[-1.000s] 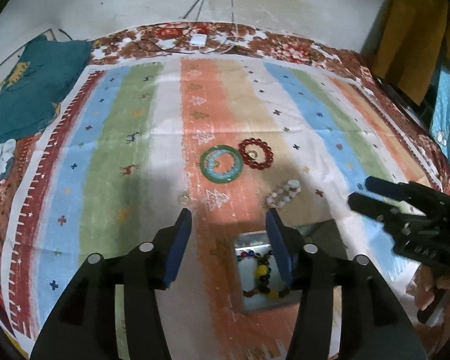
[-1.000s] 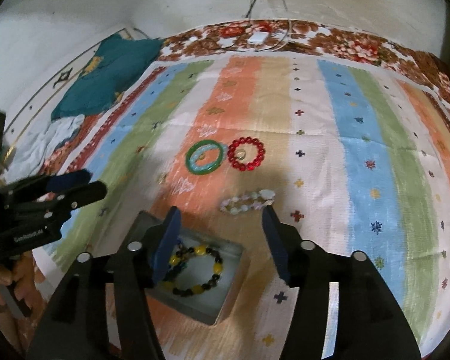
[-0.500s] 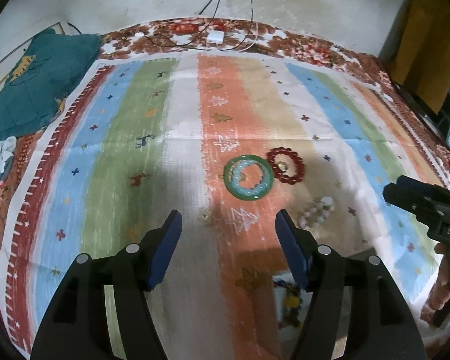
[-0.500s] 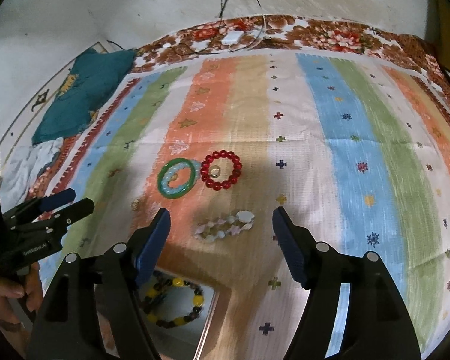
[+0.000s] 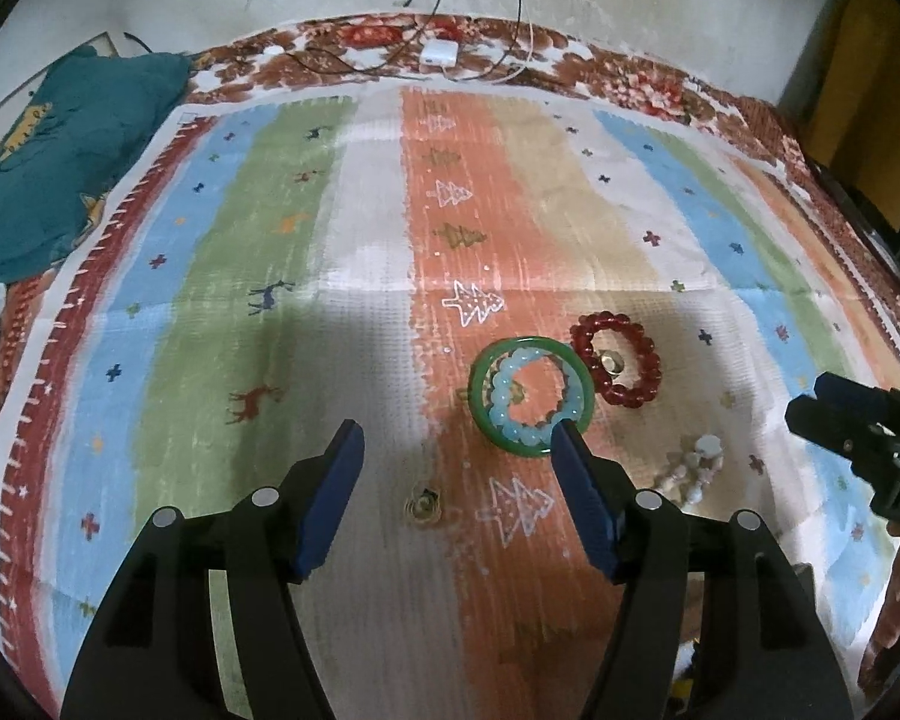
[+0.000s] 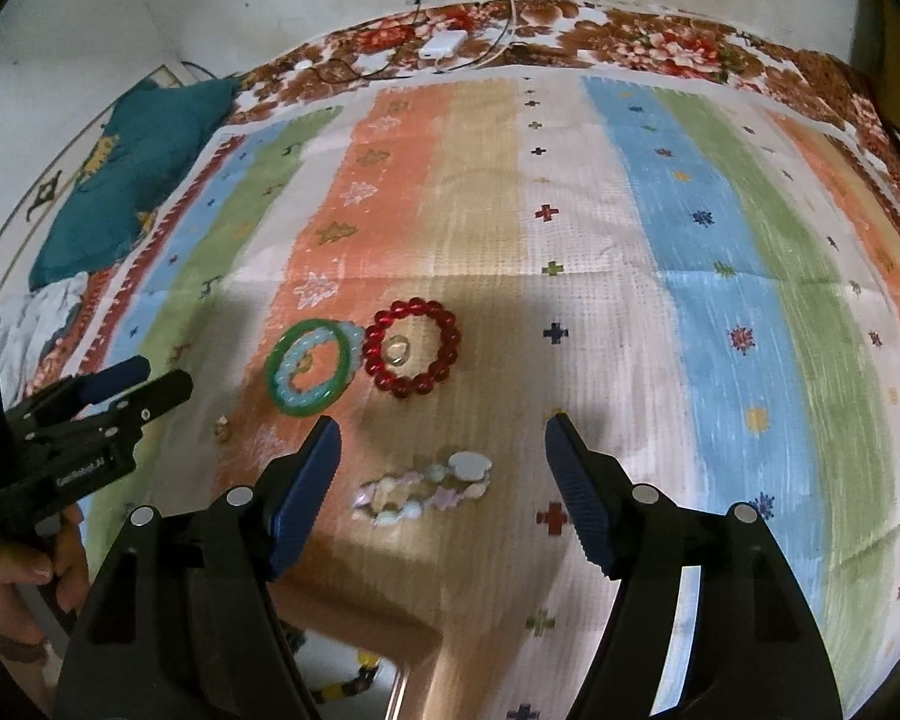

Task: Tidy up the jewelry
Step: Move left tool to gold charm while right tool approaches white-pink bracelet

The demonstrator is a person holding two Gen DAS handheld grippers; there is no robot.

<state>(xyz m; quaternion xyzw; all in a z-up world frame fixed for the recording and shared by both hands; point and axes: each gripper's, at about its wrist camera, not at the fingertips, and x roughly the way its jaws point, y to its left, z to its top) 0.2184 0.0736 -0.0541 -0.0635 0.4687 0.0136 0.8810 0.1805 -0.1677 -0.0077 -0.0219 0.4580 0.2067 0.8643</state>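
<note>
A teal cloth lies bunched at the far left, off the edge of the striped cloth where the jewelry sits. The left gripper hangs above it with its fingers spread wide and nothing between them; a small ring lies just below the gap. Right of that, the green bangle lies flat on the orange stripe with a pale blue bead bracelet inside it, and the gripper's right fingertip overlaps the bangle's near edge in the left wrist view, though I cannot tell if it touches. Just beside the bangle on the right is the red bead bracelet, with another small ring inside its loop. Nearer lies the pastel bracelet, apart from the others. The right gripper hovers over it, wide open too and empty. At the near edge a box holds a yellow and dark bead bracelet, mostly hidden.
</note>
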